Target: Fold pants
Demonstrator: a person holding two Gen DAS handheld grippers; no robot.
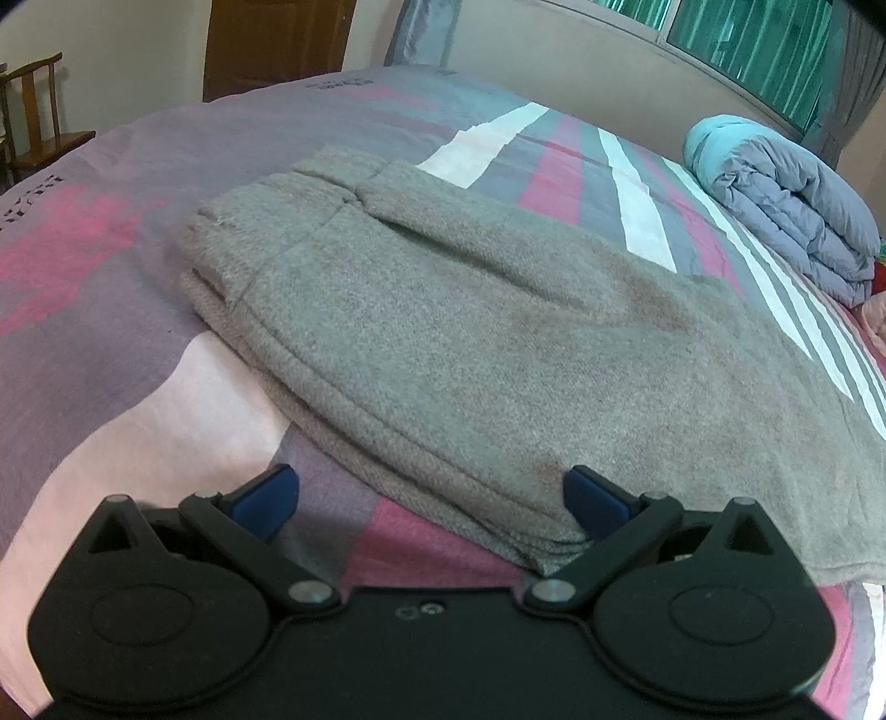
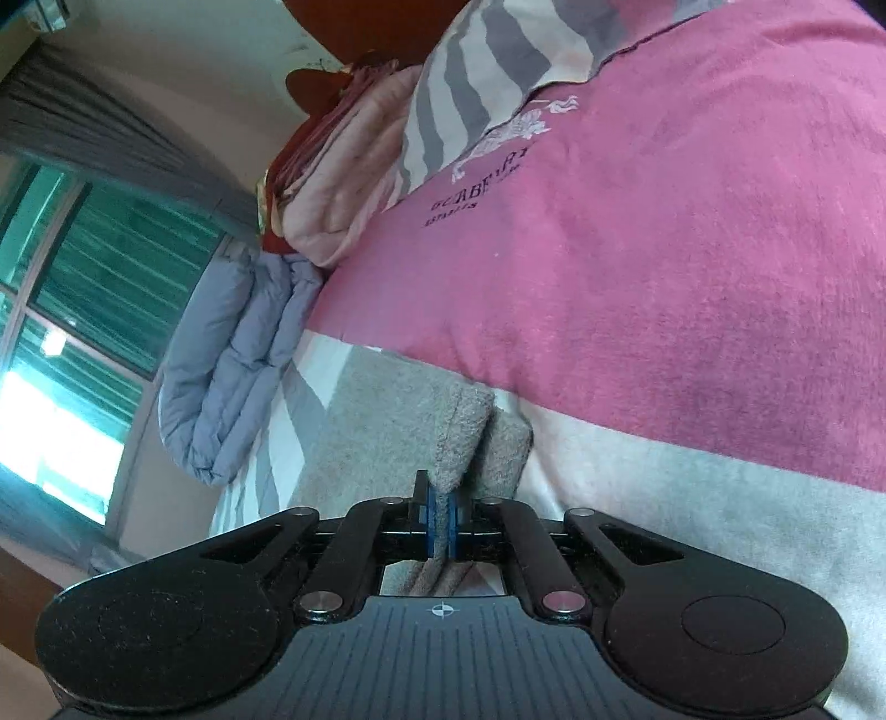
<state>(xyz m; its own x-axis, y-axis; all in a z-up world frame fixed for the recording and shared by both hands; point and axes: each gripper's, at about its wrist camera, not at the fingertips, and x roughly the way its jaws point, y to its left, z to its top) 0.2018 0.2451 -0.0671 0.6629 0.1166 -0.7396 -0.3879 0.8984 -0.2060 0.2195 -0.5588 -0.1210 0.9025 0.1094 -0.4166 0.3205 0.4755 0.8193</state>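
Pants [image 1: 443,332] on bed, right gripper [image 2: 441,523] clamping their edge, left gripper [image 1: 429,498] spread wide.

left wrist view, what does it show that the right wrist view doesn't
Only the left wrist view: the open left gripper at the near edge of the pants, their whole folded spread, a chair and a door.

Only the right wrist view: the right gripper shut on a pants edge, and a pink pillow.

Both: the grey pants, the striped bedsheet, the rolled blue quilt and the window.
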